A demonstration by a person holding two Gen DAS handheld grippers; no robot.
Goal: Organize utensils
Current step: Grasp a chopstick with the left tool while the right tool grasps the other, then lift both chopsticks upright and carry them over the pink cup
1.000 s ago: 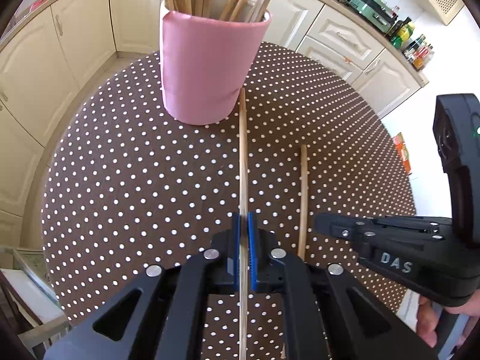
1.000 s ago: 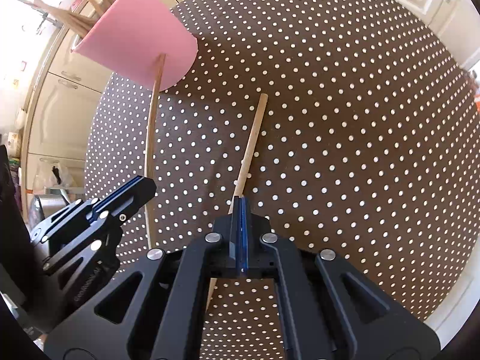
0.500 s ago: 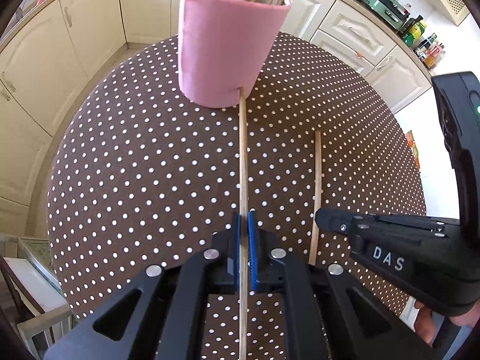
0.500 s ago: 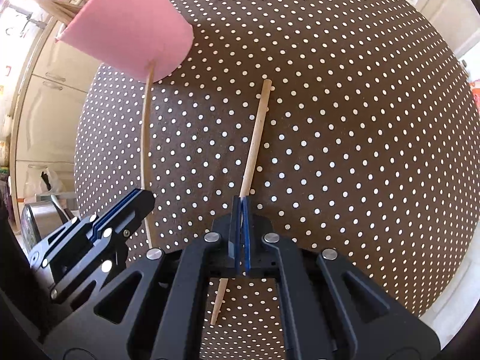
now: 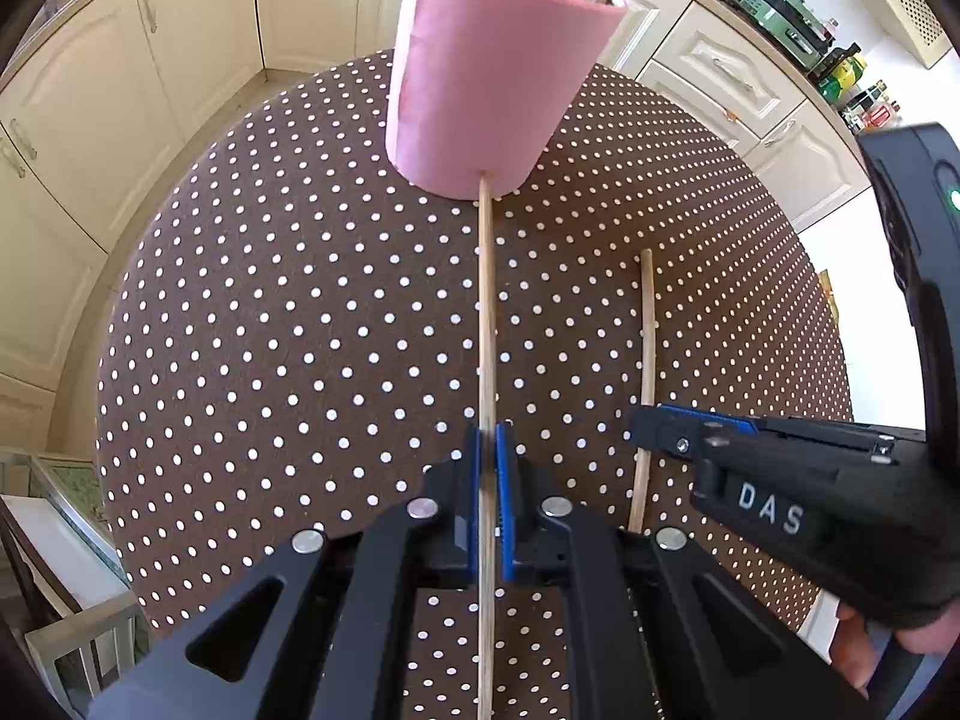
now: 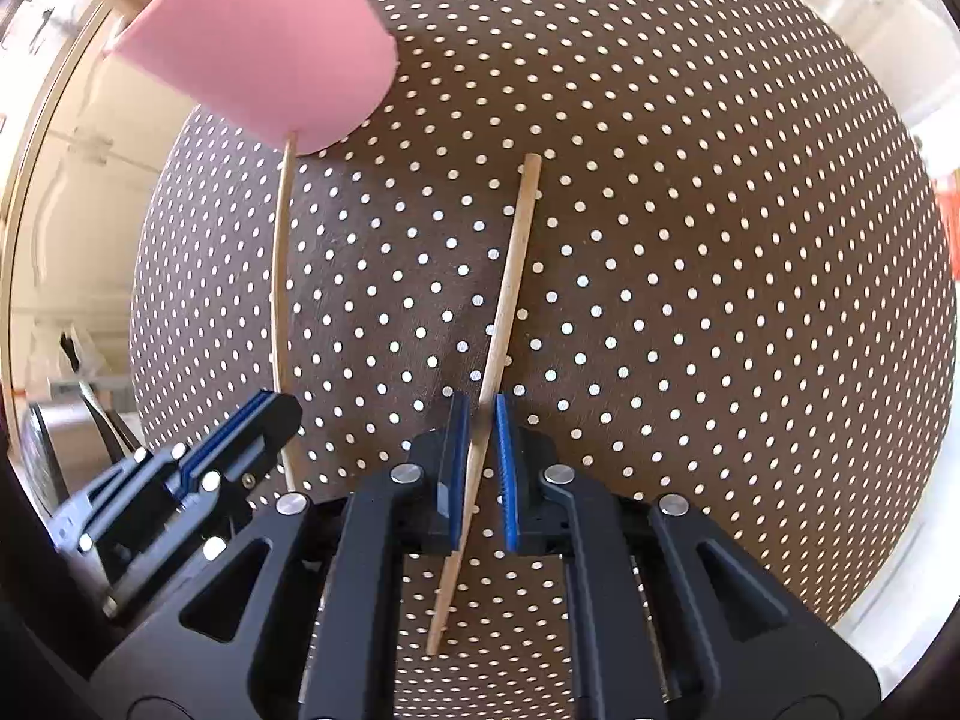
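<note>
On the dotted brown counter (image 5: 288, 312) stands a pink cup (image 5: 492, 72) stuffed with wooden sticks. Left gripper (image 5: 487, 468) has its blue fingers (image 5: 474, 480) clamped on a long thin stick (image 5: 486, 300), which runs straight out between them until its far tip meets the foot of the cup. Right gripper (image 6: 480, 450) points down over a second stick (image 6: 510, 276) lying flat on the counter, well apart from the cup. That stick passes slantwise between the right fingers (image 6: 459, 456), which stand slightly apart on either side, not visibly pressing it.
</note>
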